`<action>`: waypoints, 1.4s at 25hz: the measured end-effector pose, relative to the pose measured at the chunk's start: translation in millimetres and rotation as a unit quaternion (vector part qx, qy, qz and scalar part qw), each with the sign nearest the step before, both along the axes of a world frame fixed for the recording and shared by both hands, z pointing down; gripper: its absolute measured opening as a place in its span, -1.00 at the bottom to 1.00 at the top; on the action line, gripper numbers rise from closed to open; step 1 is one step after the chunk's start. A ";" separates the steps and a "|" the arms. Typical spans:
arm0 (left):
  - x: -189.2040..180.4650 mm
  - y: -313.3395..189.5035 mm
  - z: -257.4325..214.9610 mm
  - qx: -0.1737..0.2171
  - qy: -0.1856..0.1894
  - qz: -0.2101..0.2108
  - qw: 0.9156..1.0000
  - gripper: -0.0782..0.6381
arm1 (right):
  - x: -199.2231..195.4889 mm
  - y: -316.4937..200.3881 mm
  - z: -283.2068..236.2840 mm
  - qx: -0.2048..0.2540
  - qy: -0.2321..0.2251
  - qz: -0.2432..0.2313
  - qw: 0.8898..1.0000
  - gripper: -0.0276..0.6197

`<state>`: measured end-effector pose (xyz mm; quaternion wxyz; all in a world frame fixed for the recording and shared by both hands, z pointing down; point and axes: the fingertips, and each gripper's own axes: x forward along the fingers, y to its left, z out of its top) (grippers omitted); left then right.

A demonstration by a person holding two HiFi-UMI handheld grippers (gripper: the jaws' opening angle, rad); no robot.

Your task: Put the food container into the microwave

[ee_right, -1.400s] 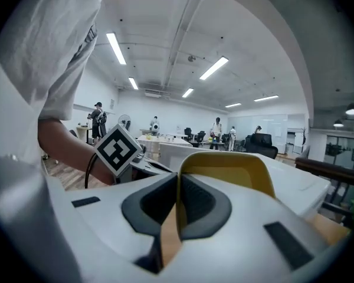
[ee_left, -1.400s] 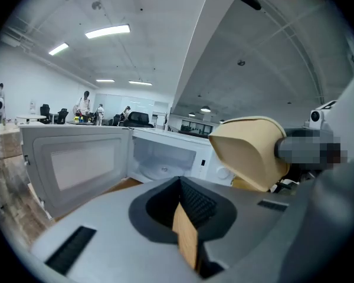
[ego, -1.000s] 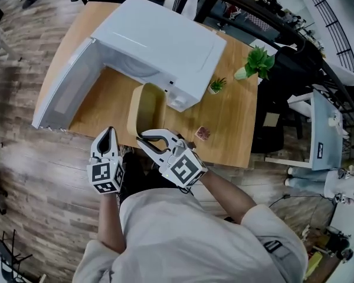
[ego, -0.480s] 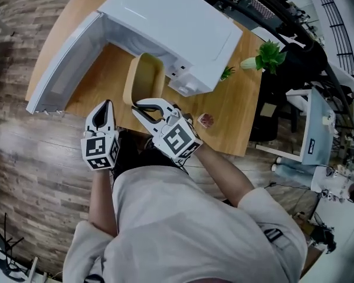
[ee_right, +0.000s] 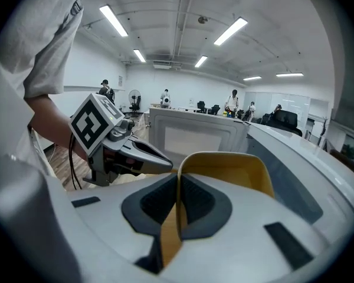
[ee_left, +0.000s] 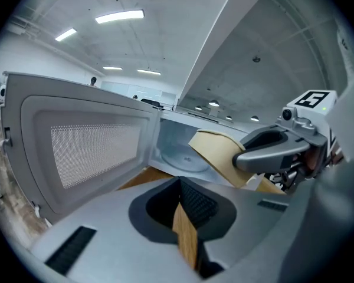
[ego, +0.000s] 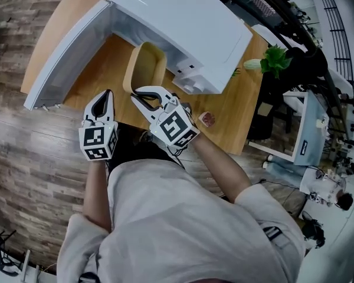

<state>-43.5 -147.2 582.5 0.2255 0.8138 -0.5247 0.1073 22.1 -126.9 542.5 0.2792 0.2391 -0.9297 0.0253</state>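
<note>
Now I'm pinching the single food container (ego: 146, 66) by its rim in my right gripper (ego: 138, 96) before the one open microwave (ego: 183, 28), my left gripper (ego: 107, 94) hanging closed, empty, alongside.

Glossy white microwave (ego: 183, 22) on wood-grain table (ego: 233, 115)

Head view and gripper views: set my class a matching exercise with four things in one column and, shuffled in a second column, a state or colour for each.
Things:
1. microwave door
2. food container
3. left gripper
4. potted plant

States:
A. green, beside the microwave
B. swung open
C. shut, nothing held
D. gripped by its rim in the right gripper

Pairs: 1-B, 2-D, 3-C, 4-A
</note>
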 end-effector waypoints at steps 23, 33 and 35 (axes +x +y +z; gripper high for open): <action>-24.5 -31.6 30.0 -0.027 0.017 0.016 0.999 -0.75 | -17.4 -57.1 57.6 0.016 0.142 -0.007 0.990 -0.84; -31.9 -49.9 38.3 -0.038 0.015 0.027 0.999 -0.75 | -19.4 -85.2 67.6 0.013 0.163 0.011 0.987 -0.84; -32.6 -54.1 39.4 -0.038 0.014 0.029 0.999 -0.75 | -20.2 -90.0 70.0 0.012 0.166 0.012 0.986 -0.84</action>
